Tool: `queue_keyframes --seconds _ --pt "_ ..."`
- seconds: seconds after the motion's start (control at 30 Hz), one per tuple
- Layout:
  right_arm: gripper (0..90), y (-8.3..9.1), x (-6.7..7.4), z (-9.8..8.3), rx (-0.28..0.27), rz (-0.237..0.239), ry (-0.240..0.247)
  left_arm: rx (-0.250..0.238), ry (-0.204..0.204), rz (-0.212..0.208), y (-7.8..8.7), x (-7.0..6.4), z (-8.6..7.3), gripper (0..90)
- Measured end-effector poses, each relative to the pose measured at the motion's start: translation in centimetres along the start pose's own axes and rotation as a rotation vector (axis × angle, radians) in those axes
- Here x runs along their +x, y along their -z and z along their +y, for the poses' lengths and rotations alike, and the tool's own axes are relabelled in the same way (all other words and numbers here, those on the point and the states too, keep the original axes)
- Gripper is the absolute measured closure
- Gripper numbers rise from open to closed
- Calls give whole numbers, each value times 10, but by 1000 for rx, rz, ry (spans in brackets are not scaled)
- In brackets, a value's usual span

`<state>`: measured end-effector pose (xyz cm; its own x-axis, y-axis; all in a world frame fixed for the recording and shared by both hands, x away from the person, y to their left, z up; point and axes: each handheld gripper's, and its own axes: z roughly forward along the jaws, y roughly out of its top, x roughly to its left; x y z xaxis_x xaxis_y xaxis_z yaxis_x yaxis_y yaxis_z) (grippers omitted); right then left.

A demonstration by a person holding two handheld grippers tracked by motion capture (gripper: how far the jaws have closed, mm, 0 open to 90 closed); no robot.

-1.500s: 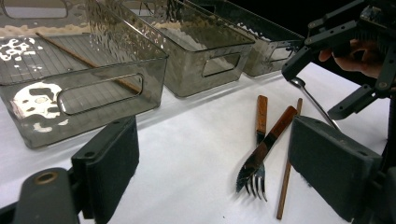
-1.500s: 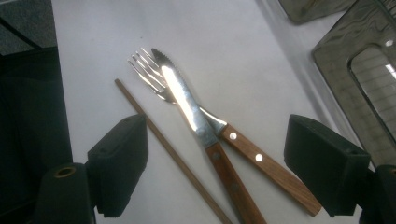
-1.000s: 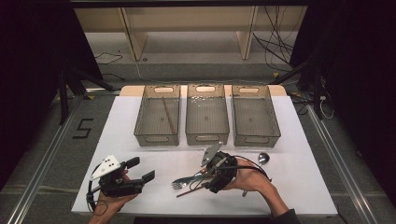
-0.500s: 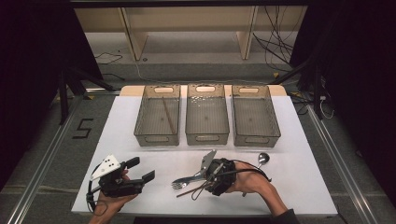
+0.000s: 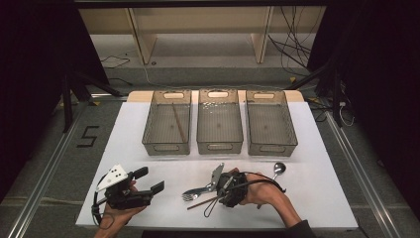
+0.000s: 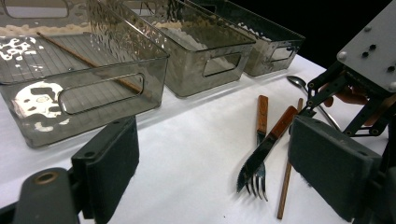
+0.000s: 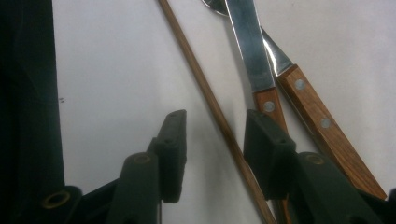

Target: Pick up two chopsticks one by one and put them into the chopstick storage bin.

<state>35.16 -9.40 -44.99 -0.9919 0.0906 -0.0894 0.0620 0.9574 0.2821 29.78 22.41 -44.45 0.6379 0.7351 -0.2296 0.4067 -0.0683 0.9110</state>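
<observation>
My right gripper (image 5: 217,196) points down at the cutlery lying at the table's front centre. In the right gripper view a wooden chopstick (image 7: 201,79) runs between the jaws of my right gripper (image 7: 217,135), close to the right one. The jaws have just been closing and there is still a gap to the left pad, so the gripper is open. A wood-handled knife (image 7: 250,42) and fork (image 7: 322,126) lie just beside it. My left gripper (image 5: 151,179) rests at the front left, open and empty. A spoon (image 5: 278,168) lies to the right.
Three clear grey bins stand in a row at the back: left bin (image 5: 166,147) with one chopstick (image 5: 178,121) in it, middle bin (image 5: 219,147), right bin (image 5: 271,147). The white table (image 5: 322,198) ends just in front of both hands.
The right gripper's jaws have narrowed around the chopstick, and the gripper has sunk slightly toward the cutlery. The left gripper has not moved.
</observation>
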Motion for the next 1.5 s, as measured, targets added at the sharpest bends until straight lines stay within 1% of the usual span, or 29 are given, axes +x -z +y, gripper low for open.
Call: queue_keyframes --seconds 0.07,0.1,0.13,0.2,0.23,0.33,0.4,0.43,0.47,0.5,0.53,0.57,0.63,0.73,0.77,0.8,0.83,0.9,0.93,1.0,1.03,1.1,1.13,1.2,1.27,1.3,1.33,1.4,1.5 --pt "623 -1 -1 0 14 5 7 1 0 0 0 0 0 160" --pt "631 -2 -1 0 11 3 8 2 1 0 0 0 0 159" --pt "647 -3 -3 0 26 4 8 2 -1 -1 0 0 0 160" --pt "651 -3 -4 0 24 5 14 1 -2 -1 0 0 0 160" --pt "660 -4 -4 1 29 8 8 1 -1 -1 0 0 0 160" --pt "679 -5 -5 1 49 14 28 1 -2 -1 0 0 0 160" --pt "694 -7 -6 2 45 8 24 1 -2 0 0 0 0 159" --pt "703 -6 -7 2 58 16 34 3 -2 -1 0 0 0 160" --pt "714 -7 -8 2 57 14 35 1 -1 0 0 0 0 160" --pt "728 -8 -7 3 81 17 29 0 -2 0 0 0 0 160" --pt "728 -8 -7 3 81 17 29 1 -2 -1 0 0 0 160" --pt "740 -8 -7 4 86 22 43 2 -2 -1 0 0 0 160" --pt "752 -8 -7 5 96 34 49 1 -1 0 -1 0 0 159" --pt "771 -10 -5 8 109 26 85 -1 0 0 -1 0 0 160" --pt "771 -10 -5 8 109 26 85 -1 0 0 -1 0 0 160" --pt "777 -8 -5 9 132 31 113 -1 0 0 -1 0 0 160" --pt "784 -9 -4 10 128 31 115 -1 0 0 -1 0 0 160" --pt "798 -10 -4 11 140 29 137 -1 0 0 0 0 0 159" --pt "804 -10 -4 12 140 32 159 0 0 0 0 0 0 160" --pt "813 -11 -2 12 140 38 151 -2 1 0 -1 0 0 160" --pt "817 -10 -3 13 156 42 169 0 0 -1 0 0 0 159" --pt "824 -10 -3 14 161 43 187 -1 1 0 -1 0 0 159" --pt "827 -11 -2 14 153 44 191 -1 1 0 -1 0 0 159" --pt "832 -10 -3 15 172 47 220 0 0 0 0 0 0 160" --pt "835 -10 -3 15 171 49 226 -2 0 -1 0 0 0 159" --pt "839 -11 -3 15 160 48 226 -2 1 -1 0 0 0 159" --pt "841 -10 -2 16 174 51 227 -1 1 0 0 0 0 160" --pt "844 -10 -3 16 182 55 232 -2 0 0 -1 0 0 160" --pt "845 -10 -3 16 179 56 234 -2 1 -1 0 0 0 160"
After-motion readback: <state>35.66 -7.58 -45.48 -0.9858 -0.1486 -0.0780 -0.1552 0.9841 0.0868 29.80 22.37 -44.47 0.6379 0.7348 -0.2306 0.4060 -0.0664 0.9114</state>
